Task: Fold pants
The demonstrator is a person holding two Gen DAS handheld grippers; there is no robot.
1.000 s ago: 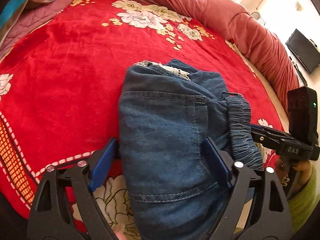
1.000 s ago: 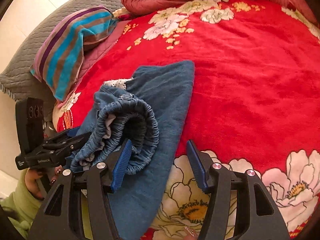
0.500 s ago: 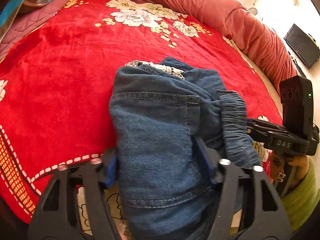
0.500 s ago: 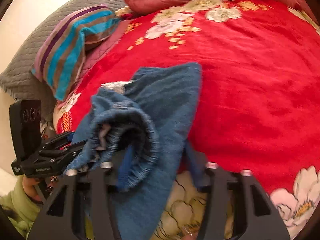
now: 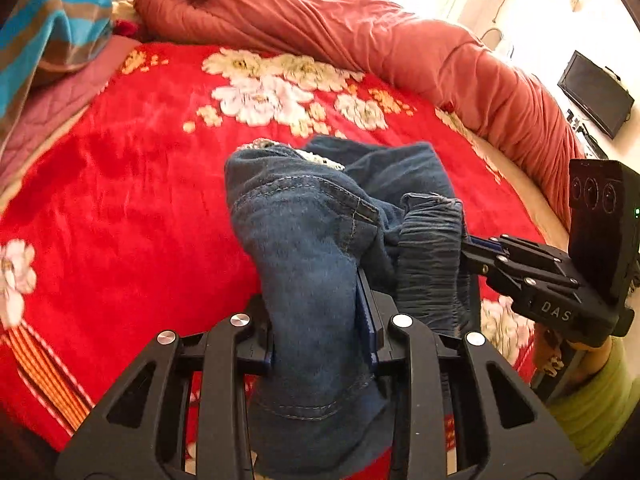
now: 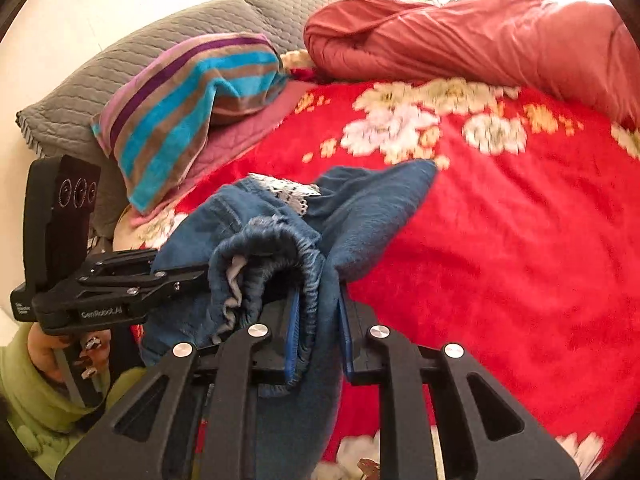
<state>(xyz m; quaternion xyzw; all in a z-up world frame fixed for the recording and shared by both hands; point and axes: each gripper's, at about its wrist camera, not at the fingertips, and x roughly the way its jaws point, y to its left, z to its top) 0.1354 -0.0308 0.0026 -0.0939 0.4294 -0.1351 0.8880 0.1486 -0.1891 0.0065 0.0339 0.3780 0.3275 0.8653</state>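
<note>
The folded blue denim pants point(image 5: 320, 240) hang bunched between both grippers above the red floral blanket point(image 5: 120, 208). My left gripper point(image 5: 316, 320) is shut on the near pocket side of the pants. My right gripper point(image 6: 316, 320) is shut on the elastic waistband point(image 6: 280, 248) and the layer beside it. The pants point(image 6: 360, 200) trail forward onto the blanket point(image 6: 500, 260), with a bit of white lace at the far edge. Each gripper shows in the other's view: the right one point(image 5: 472, 248) and the left one point(image 6: 192, 276), both with their tips buried in the denim.
A rolled rust-red quilt point(image 5: 360, 32) lies along the bed's far edge. A striped pillow point(image 6: 180, 100) and a grey quilted pillow point(image 6: 160, 52) sit at the head end. A dark screen point(image 5: 596, 92) stands beyond the bed on the right.
Both grippers went from open around the pants to shut on them. The pants are now lifted and bunched, with the near end raised off the blanket.
</note>
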